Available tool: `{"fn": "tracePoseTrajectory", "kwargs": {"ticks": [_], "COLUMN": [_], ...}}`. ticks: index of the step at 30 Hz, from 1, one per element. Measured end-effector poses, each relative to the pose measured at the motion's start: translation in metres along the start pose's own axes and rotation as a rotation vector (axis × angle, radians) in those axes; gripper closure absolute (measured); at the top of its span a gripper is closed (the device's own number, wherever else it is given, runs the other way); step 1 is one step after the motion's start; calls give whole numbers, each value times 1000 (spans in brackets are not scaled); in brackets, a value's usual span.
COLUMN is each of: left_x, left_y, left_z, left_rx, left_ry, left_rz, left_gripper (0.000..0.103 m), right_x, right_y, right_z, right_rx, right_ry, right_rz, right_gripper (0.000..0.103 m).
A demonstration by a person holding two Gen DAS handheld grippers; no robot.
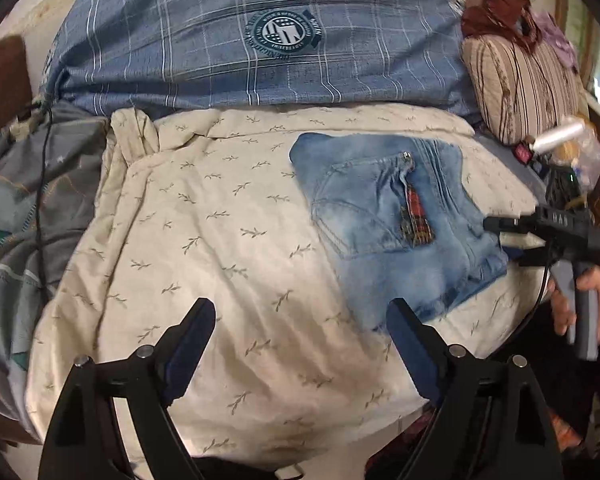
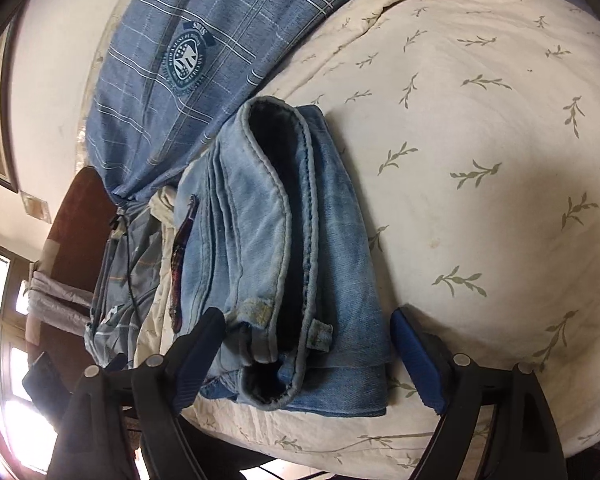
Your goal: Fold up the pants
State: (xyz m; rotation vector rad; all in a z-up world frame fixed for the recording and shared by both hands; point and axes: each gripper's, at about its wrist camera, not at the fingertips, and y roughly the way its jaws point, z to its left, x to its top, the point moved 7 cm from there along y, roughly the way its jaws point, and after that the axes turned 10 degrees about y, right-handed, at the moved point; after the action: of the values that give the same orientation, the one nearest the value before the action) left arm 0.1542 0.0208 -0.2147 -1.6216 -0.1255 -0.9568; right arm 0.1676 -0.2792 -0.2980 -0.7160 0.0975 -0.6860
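One pair of folded light-blue jeans (image 1: 384, 216) is lying on the one cream leaf-print quilt (image 1: 204, 248). Behind the quilt, one blue plaid pillow (image 1: 236, 48) is resting, and one striped cushion (image 1: 520, 88) is sitting at the quilt's far right corner. Two grippers are showing: the left gripper (image 1: 300, 320) and the right gripper (image 1: 504, 240).

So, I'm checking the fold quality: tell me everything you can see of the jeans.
The light blue, faded denim jeans lie folded into a compact stack on the cream leaf-print bedspread. A back pocket with a red plaid patch faces up; the waistband opening with belt loops faces the right tool, whose open pads flank it without pressing.
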Motion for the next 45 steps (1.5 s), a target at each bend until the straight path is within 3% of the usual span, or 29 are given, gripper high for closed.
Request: {"fn": "tracePoseTrajectory", "kwargs": {"ticks": [3, 9, 16, 20, 28, 32, 37, 45], "left_x": [13, 26, 34, 31, 37, 35, 28, 22], "left_y": [25, 81, 98, 106, 101, 106, 108, 112], "left_z": [6, 5, 1, 1, -30, -33, -27, -24], "left_rx": [-8, -54, -118, -216, -319, -328, -360, -462], "left_ry": [-75, -198, -249, -315, -224, -206, -264, -377], "left_rz": [-8, 25, -8, -1, -38, -24, -5, 23], "left_gripper": [15, 15, 14, 14, 14, 14, 15, 16], "right_x": [-2, -4, 6, 11, 7, 9, 9, 4], "right_y": [2, -4, 2, 2, -10, -3, 7, 6], "right_z": [4, 0, 5, 1, 13, 9, 3, 10], "right_rx": [-1, 78, 109, 172, 293, 254, 178, 156], "right_ry": [-36, -59, -93, -26, -12, 11, 16, -42], "right_rz": [-14, -17, 22, 37, 55, 49, 40, 15], "right_gripper": [15, 15, 15, 15, 15, 15, 16, 15]}}
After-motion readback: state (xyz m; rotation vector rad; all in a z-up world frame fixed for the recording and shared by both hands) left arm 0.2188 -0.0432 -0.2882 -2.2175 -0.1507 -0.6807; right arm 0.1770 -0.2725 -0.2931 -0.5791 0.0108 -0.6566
